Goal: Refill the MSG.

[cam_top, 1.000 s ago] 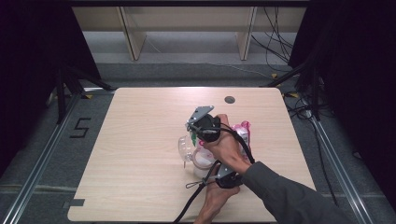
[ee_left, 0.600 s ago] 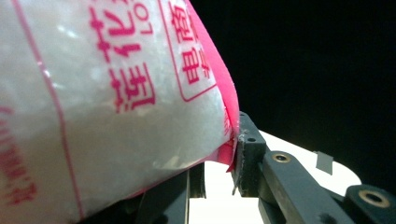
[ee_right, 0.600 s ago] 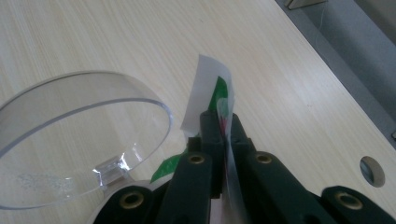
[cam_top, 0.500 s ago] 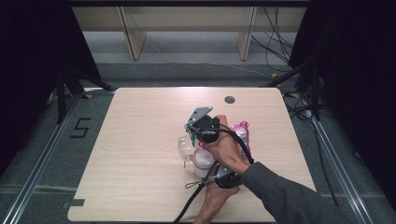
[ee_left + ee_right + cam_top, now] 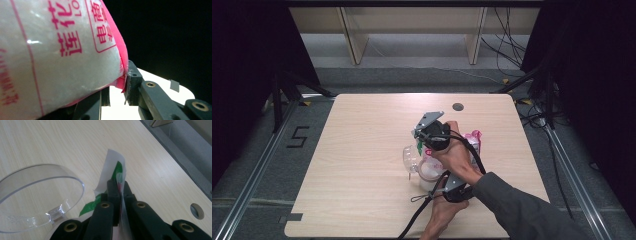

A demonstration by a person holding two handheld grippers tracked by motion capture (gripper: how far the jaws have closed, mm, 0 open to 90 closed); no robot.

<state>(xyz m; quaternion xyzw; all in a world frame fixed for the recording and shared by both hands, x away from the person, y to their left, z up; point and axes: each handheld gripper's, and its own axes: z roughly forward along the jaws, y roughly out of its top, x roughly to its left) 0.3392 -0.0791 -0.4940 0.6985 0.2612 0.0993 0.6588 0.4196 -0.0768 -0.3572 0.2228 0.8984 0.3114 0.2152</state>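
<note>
My left gripper (image 5: 448, 184) sits near the table's front. In the left gripper view its jaws (image 5: 117, 86) are shut on a plump bag (image 5: 62, 62) of white powder with pink print and a pink seam. That bag (image 5: 429, 169) stands beside a clear plastic cup (image 5: 410, 157). Just behind it, my right gripper (image 5: 420, 142) points down. Its jaws (image 5: 117, 185) are shut on a thin white and green plastic flap (image 5: 113, 162), which sticks up past the fingertips. The clear cup (image 5: 37, 195) lies to their left, with its rim toward the camera.
A pink packet (image 5: 474, 139) lies on the wooden table (image 5: 362, 150) to the right of the hands. A dark round hole (image 5: 457, 106) is near the far edge. Cables trail off the front edge. Shelving legs and rails stand beyond the table.
</note>
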